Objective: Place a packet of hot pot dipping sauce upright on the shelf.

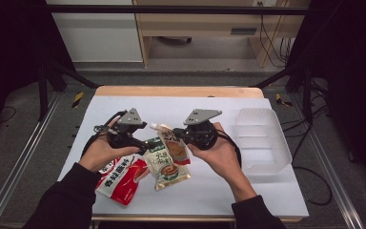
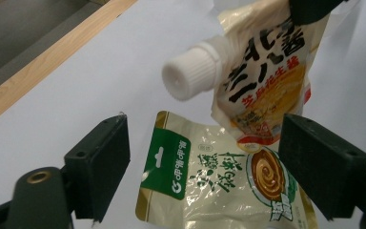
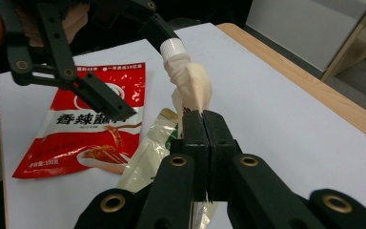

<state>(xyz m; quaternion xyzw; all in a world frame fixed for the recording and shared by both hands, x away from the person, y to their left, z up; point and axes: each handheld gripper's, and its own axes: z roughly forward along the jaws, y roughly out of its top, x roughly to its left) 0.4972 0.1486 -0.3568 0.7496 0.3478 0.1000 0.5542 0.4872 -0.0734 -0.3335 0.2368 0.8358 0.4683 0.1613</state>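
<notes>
While the right gripper (image 3: 204,119) pinches the spouted pouch (image 1: 175,143) (left gripper (image 2: 205,167) fingers wide), a green-labelled packet (image 1: 164,167) lies beneath.

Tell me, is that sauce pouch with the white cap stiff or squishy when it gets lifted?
Probably squishy: the spouted pouch creases and twists above the right gripper, shut on it. It may dangle top-heavy, since its white cap looks hard. The glossy film looks slippery.

Red sauce packet (image 1: 120,180) flat on white table (image 1: 248,191), near-left. Clear plastic bin (image 1: 262,138) at right edge, looks empty, though hard to tell through the plastic. Wooden furniture (image 1: 200,24) and cables (image 1: 274,43) on the far floor.
</notes>
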